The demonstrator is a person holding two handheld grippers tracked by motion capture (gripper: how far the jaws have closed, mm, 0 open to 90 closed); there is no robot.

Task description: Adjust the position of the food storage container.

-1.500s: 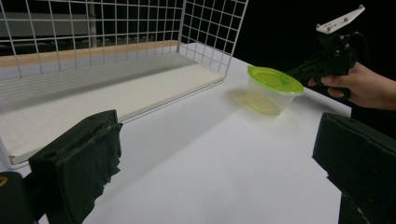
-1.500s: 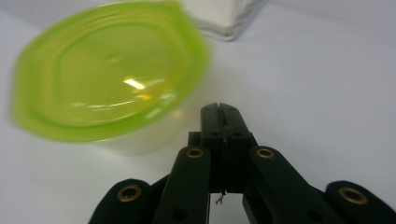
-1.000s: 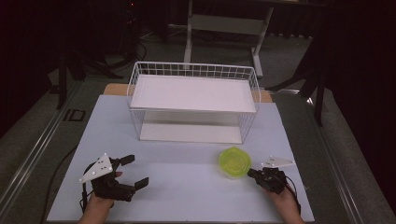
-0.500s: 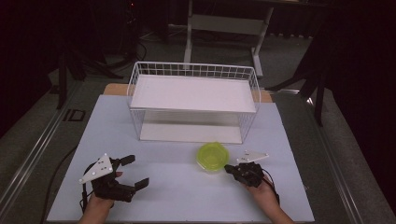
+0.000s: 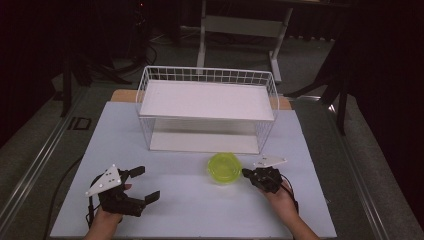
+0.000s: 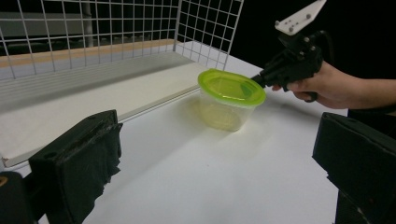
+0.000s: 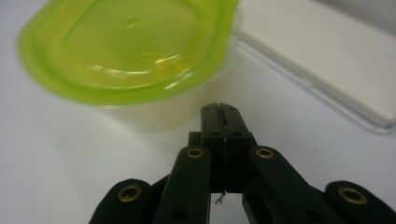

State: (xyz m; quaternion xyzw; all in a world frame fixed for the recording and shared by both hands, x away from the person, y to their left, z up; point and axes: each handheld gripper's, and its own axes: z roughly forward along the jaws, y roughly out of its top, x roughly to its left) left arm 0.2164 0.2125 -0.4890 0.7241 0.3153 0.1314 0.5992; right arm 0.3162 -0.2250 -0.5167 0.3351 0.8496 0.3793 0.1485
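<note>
A clear plastic tub with a lime-green lid [image 5: 224, 168] [image 6: 231, 95] [image 7: 130, 51] stands on the white table in front of the wire rack. My right gripper [image 5: 245, 172] [image 6: 257, 80] [image 7: 219, 109] is shut with nothing between its jaws. Its tip rests against the tub's right side wall, just under the lid's rim. My left gripper [image 5: 146, 184] [image 6: 217, 140] sits near the table's front left, open and empty, well apart from the tub and pointing toward it.
A white wire rack [image 5: 207, 76] [image 6: 205, 23] with a white upper shelf and a white base board [image 7: 327, 60] stands at the back middle of the table [image 5: 190, 215]. Dark floor and a stand's legs lie beyond.
My right gripper has slid left across the table, and the tub has moved left ahead of it. The left gripper has stayed where it was.
</note>
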